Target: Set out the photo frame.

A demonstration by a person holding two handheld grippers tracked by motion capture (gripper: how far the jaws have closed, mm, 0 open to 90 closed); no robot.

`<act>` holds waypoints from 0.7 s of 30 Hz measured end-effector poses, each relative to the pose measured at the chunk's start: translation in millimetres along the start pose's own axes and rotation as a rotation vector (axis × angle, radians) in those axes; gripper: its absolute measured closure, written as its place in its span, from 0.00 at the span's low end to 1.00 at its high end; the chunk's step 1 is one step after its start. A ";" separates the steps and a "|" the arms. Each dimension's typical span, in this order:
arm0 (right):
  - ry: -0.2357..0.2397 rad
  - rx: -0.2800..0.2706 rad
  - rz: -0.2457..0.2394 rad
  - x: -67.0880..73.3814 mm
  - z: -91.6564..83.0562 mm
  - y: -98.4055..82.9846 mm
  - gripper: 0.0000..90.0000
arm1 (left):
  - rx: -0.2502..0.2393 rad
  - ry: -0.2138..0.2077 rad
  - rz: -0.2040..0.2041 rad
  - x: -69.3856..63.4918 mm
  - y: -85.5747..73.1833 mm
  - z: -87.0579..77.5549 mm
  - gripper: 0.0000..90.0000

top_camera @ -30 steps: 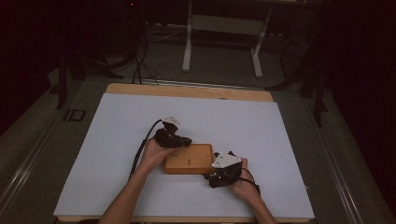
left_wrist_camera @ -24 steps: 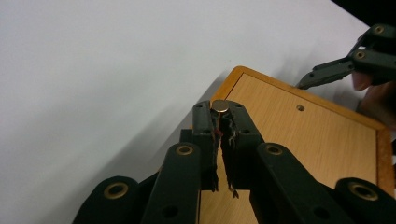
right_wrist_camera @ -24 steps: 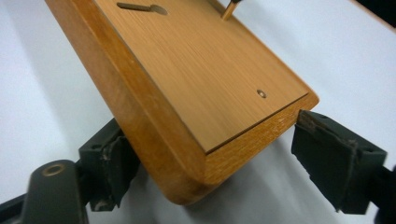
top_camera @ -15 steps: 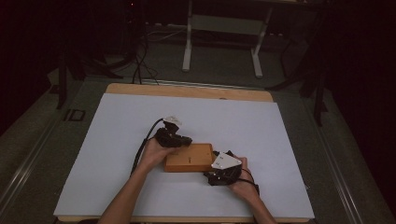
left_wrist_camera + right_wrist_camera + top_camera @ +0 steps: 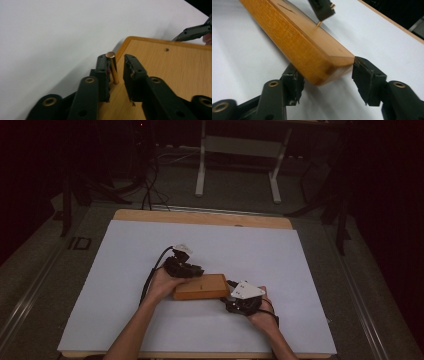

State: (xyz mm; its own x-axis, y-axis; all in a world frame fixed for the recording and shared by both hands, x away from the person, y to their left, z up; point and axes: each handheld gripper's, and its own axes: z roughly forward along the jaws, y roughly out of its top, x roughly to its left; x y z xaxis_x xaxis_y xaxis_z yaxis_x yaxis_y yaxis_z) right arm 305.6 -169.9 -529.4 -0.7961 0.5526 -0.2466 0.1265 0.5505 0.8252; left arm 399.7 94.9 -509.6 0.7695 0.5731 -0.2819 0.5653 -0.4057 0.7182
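Wooden block lying on the white table, left gripper just opening, jaws loose around a small brass peg standing in the block, right gripper just closing around the block's end, not yet squeezing.

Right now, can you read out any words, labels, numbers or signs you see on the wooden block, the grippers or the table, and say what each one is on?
No readable text anywhere.
wooden block: bare wood grain, no label.
brass pin: plain, unmarked.
white table cover: blank.
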 end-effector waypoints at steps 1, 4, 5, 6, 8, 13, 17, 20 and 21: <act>-0.004 0.002 0.001 -1.5 0.2 -1.1 0.50 | 0.001 0.000 0.001 0.1 -0.2 -0.8 0.80; -0.013 0.018 -0.008 -1.8 2.1 -3.9 0.49 | 0.005 0.015 0.009 1.0 -0.8 -2.6 0.84; -0.013 0.020 -0.009 -1.1 2.0 -3.6 0.48 | 0.003 0.018 0.010 1.5 -1.1 -2.9 0.89; -0.013 0.020 -0.009 -1.1 2.0 -3.6 0.48 | 0.003 0.018 0.010 1.5 -1.1 -2.9 0.90; -0.010 0.008 -0.030 1.8 0.5 0.4 0.47 | -0.004 -0.018 -0.011 5.2 -2.8 -3.2 0.91; -0.005 0.004 -0.061 7.3 0.7 4.0 0.43 | -0.003 -0.041 -0.018 5.1 -4.5 -2.2 0.92; 0.003 -0.009 -0.093 12.6 0.8 7.0 0.41 | 0.005 -0.053 -0.014 5.0 -4.6 -1.9 0.92; 0.011 -0.018 -0.111 15.2 0.6 8.5 0.41 | 0.012 -0.069 -0.010 4.5 -4.6 -1.1 0.92; 0.025 -0.023 -0.116 16.0 0.8 9.1 0.41 | 0.014 -0.080 -0.008 3.7 -4.4 -0.4 0.92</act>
State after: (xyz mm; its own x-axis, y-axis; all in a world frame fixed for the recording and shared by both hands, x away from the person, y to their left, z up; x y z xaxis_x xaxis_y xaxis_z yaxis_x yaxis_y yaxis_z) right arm 294.4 -155.6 -526.2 -0.8189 0.4704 -0.3287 0.0192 0.5949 0.8036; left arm 399.9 99.1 -513.6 0.7858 0.5180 -0.3381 0.5755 -0.4118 0.7066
